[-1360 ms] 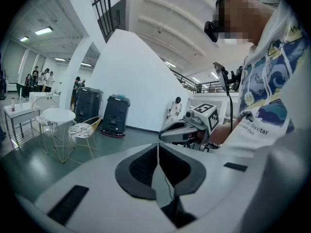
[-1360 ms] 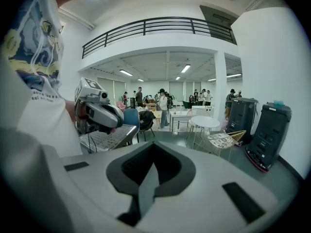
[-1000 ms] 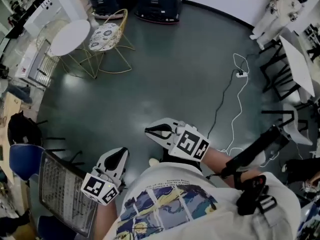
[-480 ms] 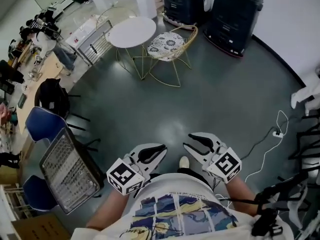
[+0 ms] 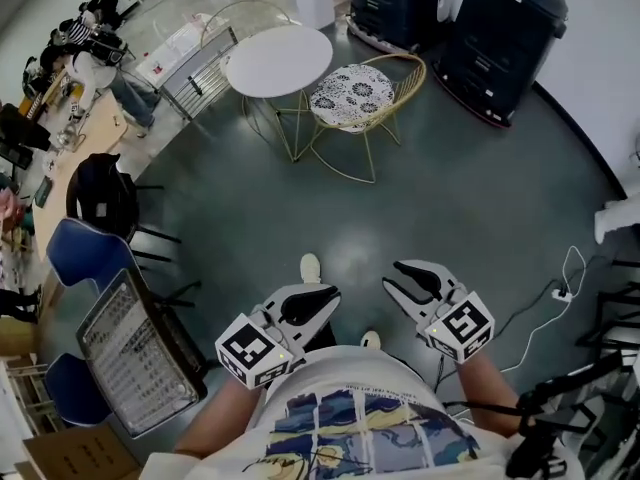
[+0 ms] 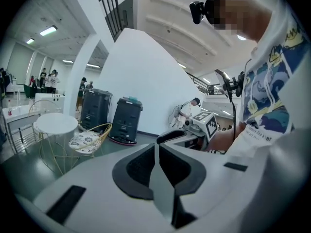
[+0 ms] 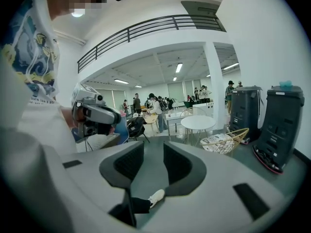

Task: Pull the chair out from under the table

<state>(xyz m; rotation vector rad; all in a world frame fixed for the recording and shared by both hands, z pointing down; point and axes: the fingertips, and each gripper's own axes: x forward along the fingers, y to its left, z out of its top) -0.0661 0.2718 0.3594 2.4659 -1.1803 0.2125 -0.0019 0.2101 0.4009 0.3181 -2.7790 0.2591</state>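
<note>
A gold wire chair (image 5: 360, 96) with a patterned cushion stands against the right side of a round white table (image 5: 278, 60), far ahead on the dark floor. Both show small in the left gripper view, chair (image 6: 87, 139) and table (image 6: 57, 124), and in the right gripper view, chair (image 7: 223, 141) and table (image 7: 198, 122). My left gripper (image 5: 322, 295) is held low in front of the person, jaws together and empty (image 6: 156, 145). My right gripper (image 5: 400, 276) is beside it, jaws apart with only floor and a shoe between them (image 7: 153, 149). Both are well short of the chair.
Two black cabinets (image 5: 500, 28) stand behind the chair. Blue chairs (image 5: 85, 253) and a mesh panel (image 5: 135, 353) are at the left. A white cable (image 5: 565, 273) lies on the floor at the right. The person's shoe (image 5: 311, 266) steps forward. People stand in the background (image 7: 155, 106).
The view has swung toward the table and chair, which now sit nearer and more central. Both grippers have moved forward with the person. The right jaws have parted.
</note>
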